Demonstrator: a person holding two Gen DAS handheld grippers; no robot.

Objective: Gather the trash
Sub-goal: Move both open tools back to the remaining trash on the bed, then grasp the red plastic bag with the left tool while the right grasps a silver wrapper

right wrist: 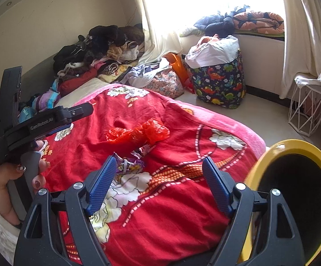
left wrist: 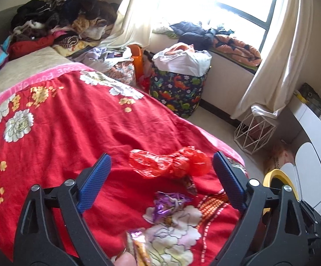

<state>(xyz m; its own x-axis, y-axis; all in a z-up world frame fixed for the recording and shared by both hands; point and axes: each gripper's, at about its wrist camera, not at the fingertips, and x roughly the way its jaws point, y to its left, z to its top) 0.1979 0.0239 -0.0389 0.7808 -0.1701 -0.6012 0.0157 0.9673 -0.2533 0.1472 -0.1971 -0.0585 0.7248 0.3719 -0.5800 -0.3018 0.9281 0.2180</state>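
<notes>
A crumpled red plastic bag (left wrist: 171,163) lies on the red floral blanket (left wrist: 71,122); it also shows in the right wrist view (right wrist: 138,132). A purple foil wrapper (left wrist: 169,202) lies nearer, also in the right wrist view (right wrist: 127,163). An orange snack wrapper (left wrist: 138,247) sits at the bottom of the left wrist view. My left gripper (left wrist: 161,166) is open, its fingertips on either side of the red bag. My right gripper (right wrist: 158,166) is open and empty above the blanket, beside a yellow bin with a black inside (right wrist: 293,190).
The bin's rim also shows in the left wrist view (left wrist: 280,177). A dinosaur-print hamper (left wrist: 178,88) stands on the floor past the bed. A white wire basket (left wrist: 255,130) stands by the curtain. Clothes (left wrist: 60,17) are piled at the bed's head.
</notes>
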